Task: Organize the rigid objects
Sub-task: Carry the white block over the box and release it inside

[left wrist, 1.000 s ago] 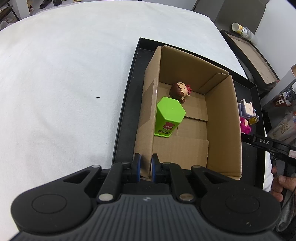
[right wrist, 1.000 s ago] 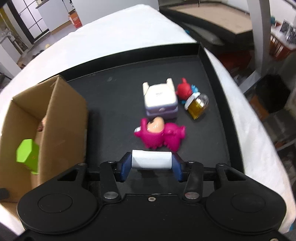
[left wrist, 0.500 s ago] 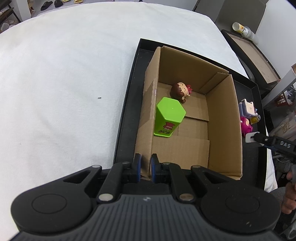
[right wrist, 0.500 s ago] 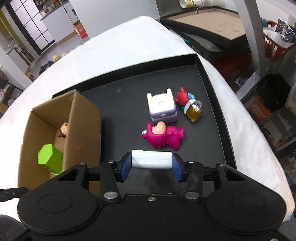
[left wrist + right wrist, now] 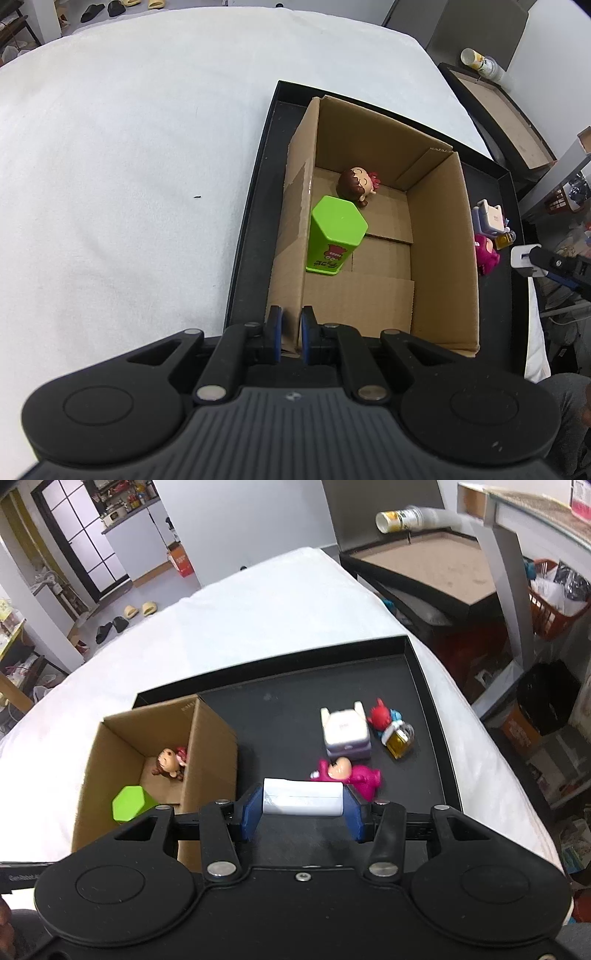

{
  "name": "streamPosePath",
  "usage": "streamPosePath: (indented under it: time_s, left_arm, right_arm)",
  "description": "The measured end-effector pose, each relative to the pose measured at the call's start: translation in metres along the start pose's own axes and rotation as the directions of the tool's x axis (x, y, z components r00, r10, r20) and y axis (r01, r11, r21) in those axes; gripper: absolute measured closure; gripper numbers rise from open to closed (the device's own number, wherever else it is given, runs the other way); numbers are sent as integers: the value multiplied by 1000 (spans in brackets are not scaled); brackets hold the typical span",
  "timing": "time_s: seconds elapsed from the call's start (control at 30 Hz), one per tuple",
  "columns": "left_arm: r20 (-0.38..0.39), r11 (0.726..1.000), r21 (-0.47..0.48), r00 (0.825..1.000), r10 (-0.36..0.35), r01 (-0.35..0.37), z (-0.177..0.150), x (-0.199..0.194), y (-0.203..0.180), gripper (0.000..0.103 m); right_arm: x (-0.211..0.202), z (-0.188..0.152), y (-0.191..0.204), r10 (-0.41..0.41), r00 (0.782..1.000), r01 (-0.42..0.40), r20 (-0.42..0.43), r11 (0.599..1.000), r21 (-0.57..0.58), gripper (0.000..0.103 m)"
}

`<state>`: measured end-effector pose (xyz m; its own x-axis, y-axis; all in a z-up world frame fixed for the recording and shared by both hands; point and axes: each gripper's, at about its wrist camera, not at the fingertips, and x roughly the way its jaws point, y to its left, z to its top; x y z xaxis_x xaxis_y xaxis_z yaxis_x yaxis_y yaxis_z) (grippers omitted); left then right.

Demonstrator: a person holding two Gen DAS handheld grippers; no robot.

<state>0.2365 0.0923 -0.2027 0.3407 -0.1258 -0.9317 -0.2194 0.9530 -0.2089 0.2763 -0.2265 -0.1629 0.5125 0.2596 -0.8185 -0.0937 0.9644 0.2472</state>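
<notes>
My left gripper [image 5: 290, 334] is shut on the near wall of the open cardboard box [image 5: 439, 236], which stands on a black tray [image 5: 251, 206]. In the box are a green hexagonal tin [image 5: 334, 236] and a brown-haired doll figure [image 5: 356, 184]. My right gripper [image 5: 301, 805] is shut on a white block [image 5: 301, 797] and holds it above the tray [image 5: 280, 716], right of the box [image 5: 210, 746]. On the tray lie a magenta figure [image 5: 351, 773], a white and lilac toy [image 5: 345, 733], a red and blue figure [image 5: 382, 716] and a small amber bottle [image 5: 397, 740].
The tray rests on a white cloth-covered surface [image 5: 129, 147]. The right gripper with the white block [image 5: 524, 260] shows at the right edge of the left wrist view. Beyond the table's right side are another dark tray [image 5: 424, 568], a red basket [image 5: 554, 613] and a black bin [image 5: 546, 698].
My right gripper has risen and pulled back with the white block, so the tray and box look smaller and farther. The left gripper and the box have not moved.
</notes>
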Motion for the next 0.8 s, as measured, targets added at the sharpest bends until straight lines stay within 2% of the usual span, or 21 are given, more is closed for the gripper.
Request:
streamPosePath:
  time_s: [0.5, 0.8]
  left_arm:
    - [0, 1000, -5, 1000, -27, 27, 0, -2, 5, 93]
    - [-1, 999, -19, 999, -45, 44, 0, -1, 9, 93]
  right_arm:
    - [-16, 16, 39, 42, 998, -38, 50, 996, -78, 57]
    - [-16, 21, 64, 74, 996, -68, 49, 990, -121, 57]
